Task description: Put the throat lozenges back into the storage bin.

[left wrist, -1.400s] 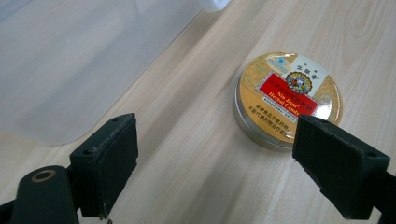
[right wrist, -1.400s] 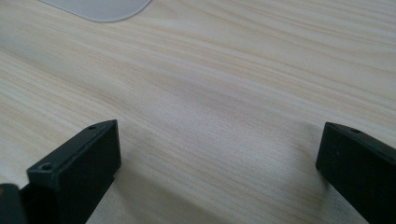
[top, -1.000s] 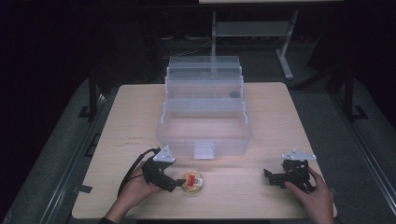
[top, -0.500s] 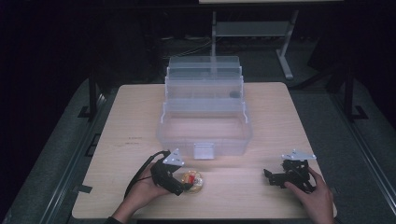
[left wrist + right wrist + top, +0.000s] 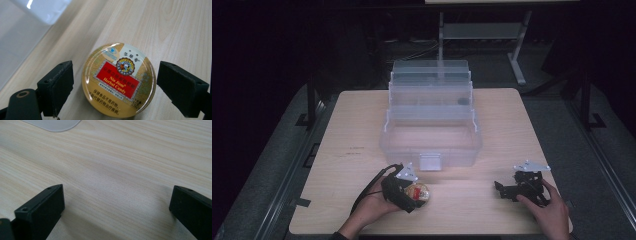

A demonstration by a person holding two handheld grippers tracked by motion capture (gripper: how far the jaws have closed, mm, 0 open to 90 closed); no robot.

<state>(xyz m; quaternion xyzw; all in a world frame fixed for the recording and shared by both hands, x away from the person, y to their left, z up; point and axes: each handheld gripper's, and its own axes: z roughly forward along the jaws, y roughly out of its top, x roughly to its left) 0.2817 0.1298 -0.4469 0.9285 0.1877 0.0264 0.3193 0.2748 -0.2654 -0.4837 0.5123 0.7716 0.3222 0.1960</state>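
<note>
1. Hard to see much past the table; the upper part of the high view is basically black, just a faint metal stand at top centre.
2. The clear tiered organizer box sits mid-frame; there's a small dark thing in an upper tray, can't tell what.
3. The candy tin is round and gold with a red "Nin Jiom Herbal Candy" label. It lies flat on the wood in the lower centre of the left gripper view, lower left-of-centre in the high view.
4. Left gripper has its jaws spread either side of the tin, small gaps, not touching.
5. Right gripper is spread wide over bare wood, lower right in the high view.
</note>
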